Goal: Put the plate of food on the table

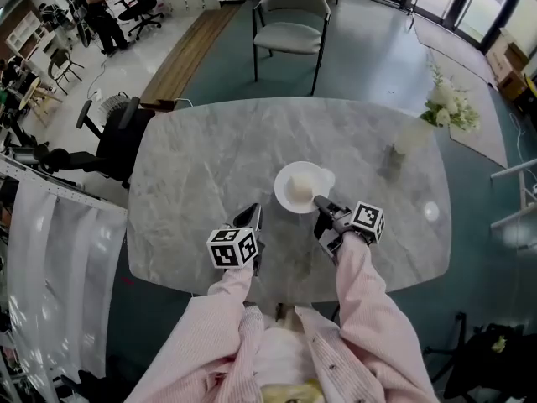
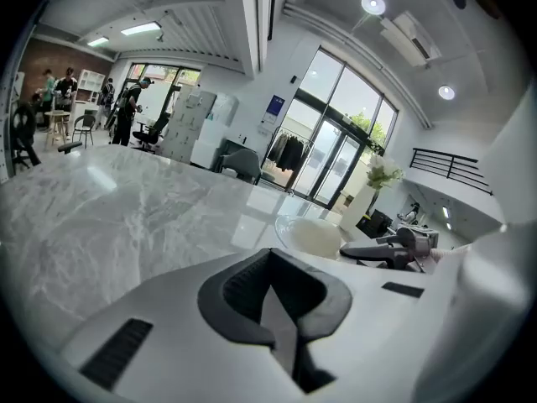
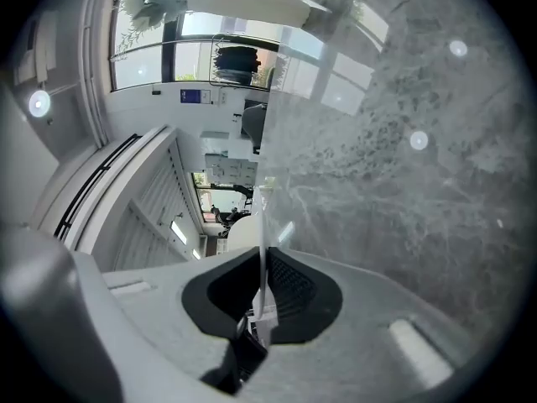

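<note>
Our right claw (image 1: 319, 200) pinches the plate (image 1: 312, 173) by its near rim, food (image 1: 300, 190) just beyond its tips, over the table (image 1: 201, 158). Left claw (image 1: 254, 215) is closed, empty. We should lower it level, then release.

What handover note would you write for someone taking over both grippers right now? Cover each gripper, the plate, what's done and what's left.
Right gripper: shut on the rim of the white plate, which carries a pale round food item.
Left gripper: shut, empty, beside the plate.
Plate: over the middle of the marble table; whether it touches the top is unclear.
Done: plate is at the table.
Left: set it down flat, open the right jaws, withdraw.
</note>
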